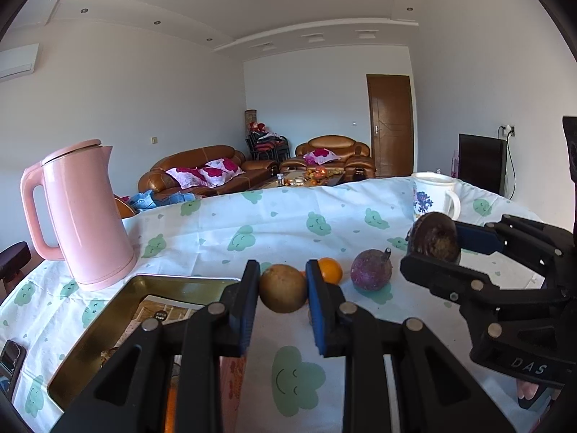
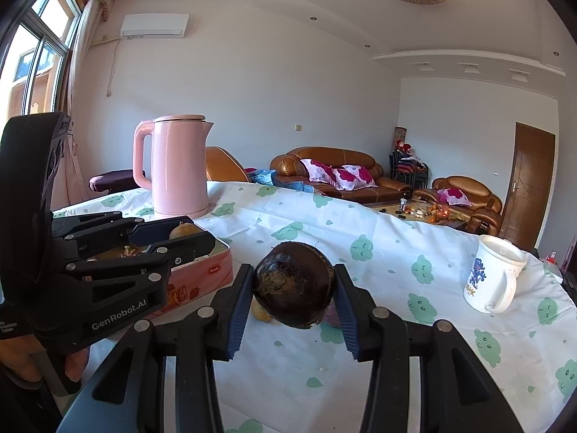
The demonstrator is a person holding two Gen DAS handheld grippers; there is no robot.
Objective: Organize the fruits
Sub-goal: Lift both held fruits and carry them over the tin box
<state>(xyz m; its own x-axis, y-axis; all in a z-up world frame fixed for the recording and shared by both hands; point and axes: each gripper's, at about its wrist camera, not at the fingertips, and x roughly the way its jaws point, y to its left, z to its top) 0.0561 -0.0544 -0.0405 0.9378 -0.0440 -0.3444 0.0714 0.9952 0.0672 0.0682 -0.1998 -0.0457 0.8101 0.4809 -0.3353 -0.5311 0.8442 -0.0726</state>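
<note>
A small brown-green round fruit [image 1: 283,288] is being held in the left claw [image 1: 283,290], whose blue pads are being pressed on its two sides at the widest part. The fruit is being carried above the desk [image 1: 324,223], just beside the open metal tin [image 1: 108,328] with pink sides. A dark brown fruit [image 2: 294,285] with a rough, fibrous end is being gripped in the right claw [image 2: 294,290], also across its middle, and it is being kept clear of the cloth.

Both fruits are being judged as light and rather firm, so a moderate squeeze is probably enough. The skin of the small fruit is looking smooth, and because it is round it could be rolling out of the pads if the grip is being loosened too early. The dark fruit is looking wrinkled and maybe softer; it could be bruised by strong pressure.

On the desk, a purple fruit with a stem [image 1: 371,270] and an orange [image 1: 330,270] are still waiting, close to each other. They are best taken at the widest part, not by the stem. A pink kettle [image 1: 81,213] and a white mug [image 2: 496,278] are standing well apart, each near a desk edge.
</note>
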